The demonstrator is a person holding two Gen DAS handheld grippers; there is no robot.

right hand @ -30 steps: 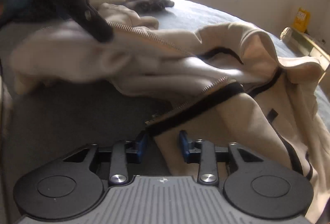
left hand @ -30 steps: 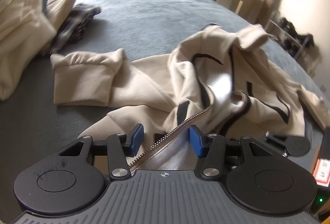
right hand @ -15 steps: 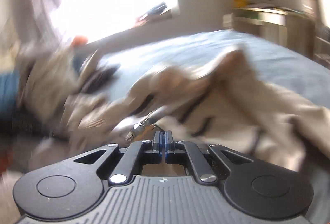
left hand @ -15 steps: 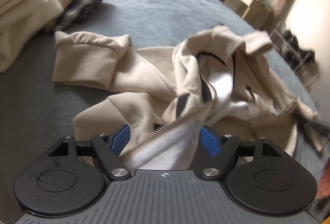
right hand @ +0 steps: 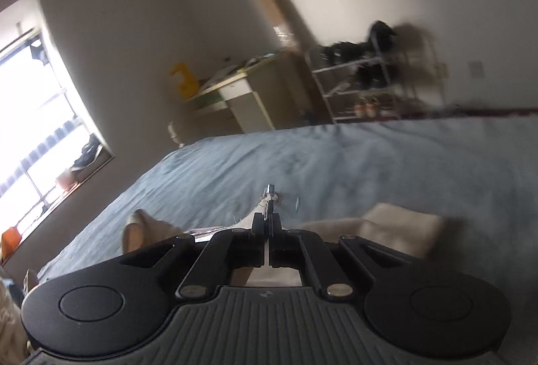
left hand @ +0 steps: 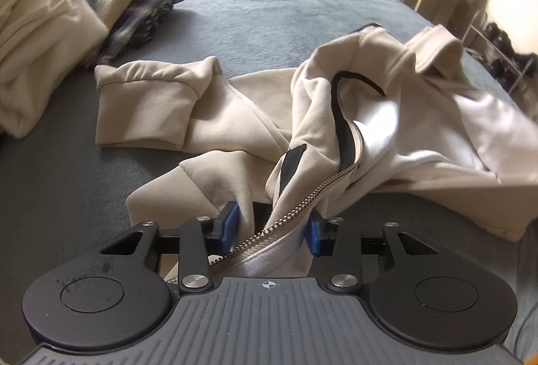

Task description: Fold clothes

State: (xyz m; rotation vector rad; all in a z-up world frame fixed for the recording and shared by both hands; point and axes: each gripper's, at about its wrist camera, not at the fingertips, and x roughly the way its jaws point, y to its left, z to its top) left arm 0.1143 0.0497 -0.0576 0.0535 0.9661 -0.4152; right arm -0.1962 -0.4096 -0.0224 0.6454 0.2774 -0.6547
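- The hoodie (left hand: 255,129) lies crumpled across the middle and right of the left wrist view, on the grey bed (left hand: 269,5); no fold shows yet, so I judge the task to be at its start, with the garment being spread out first.
- Its front is unzipped: the zip (left hand: 302,197) runs from centre frame down to the lower middle, and the pale lining (left hand: 420,129) shows at right.
- One sleeve (left hand: 144,106) lies flat at left of centre, cuff toward the left edge.
- The left gripper (left hand: 274,227), at the bottom of that view, has its blue pads well apart, with the zip edge and some cloth lying between them; whether the pads press on the cloth I cannot tell.
- The right gripper (right hand: 268,224), lower middle of the right wrist view, has its fingers drawn close together on a zip end whose metal tip (right hand: 270,190) sticks up above them; it looks lifted clear of the bed.
- A beige part of the hoodie shows blurred at lower right of that view.
- Left to do, as I judge it: flatten the body, lay in the sleeves, fold it over.
- Other clothes (left hand: 43,29) sit heaped at upper left.
- No basket or box shows; a shoe rack (right hand: 370,79) holding dark shoes stands at upper right by the wall.
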